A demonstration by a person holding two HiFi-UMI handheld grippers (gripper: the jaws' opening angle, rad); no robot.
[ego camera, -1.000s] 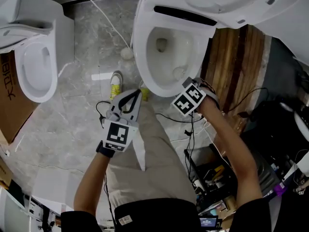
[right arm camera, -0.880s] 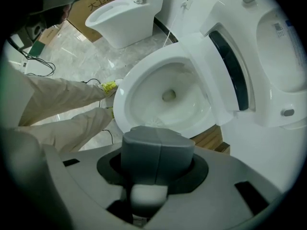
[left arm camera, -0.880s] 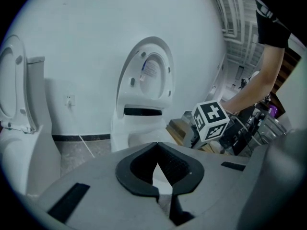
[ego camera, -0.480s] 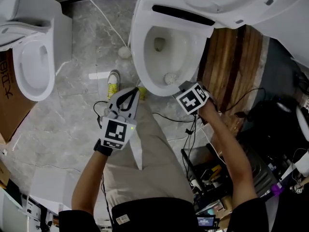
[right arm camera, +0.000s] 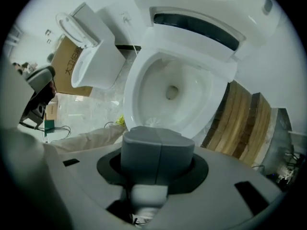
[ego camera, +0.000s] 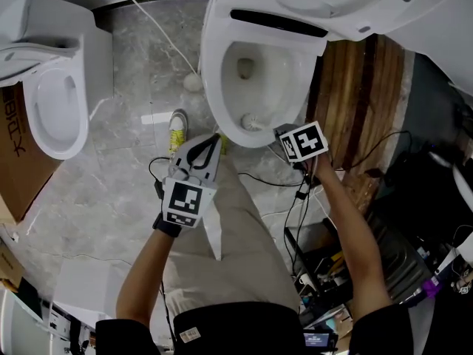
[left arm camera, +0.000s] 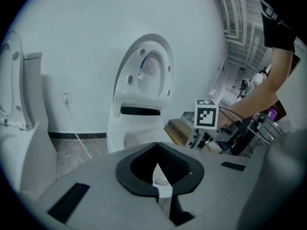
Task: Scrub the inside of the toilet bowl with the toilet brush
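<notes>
The white toilet bowl (ego camera: 222,87) stands open with its lid up, also filling the right gripper view (right arm camera: 144,80). The toilet brush's white bristle head (ego camera: 251,121) lies against the bowl's near inner wall, just below the front rim, and shows in the right gripper view (right arm camera: 153,122). My right gripper (ego camera: 281,134) hangs over the bowl's front right rim, shut on the brush's white handle (right arm camera: 148,195). My left gripper (ego camera: 213,142) sits lower left above my leg, outside the bowl, its jaws closed tip to tip (left arm camera: 156,147) with nothing between them.
A second white toilet (ego camera: 52,102) stands at the left beside a cardboard box (ego camera: 9,146). Wooden planks (ego camera: 362,102) lie right of the bowl. Black cables (ego camera: 295,191) and electronic gear (ego camera: 325,272) crowd the lower right. A yellow-green shoe (ego camera: 177,128) rests on the marble floor.
The right gripper has shifted a little, and the brush head has slid leftward along the bowl's near wall. The left gripper has stayed about where it was.
</notes>
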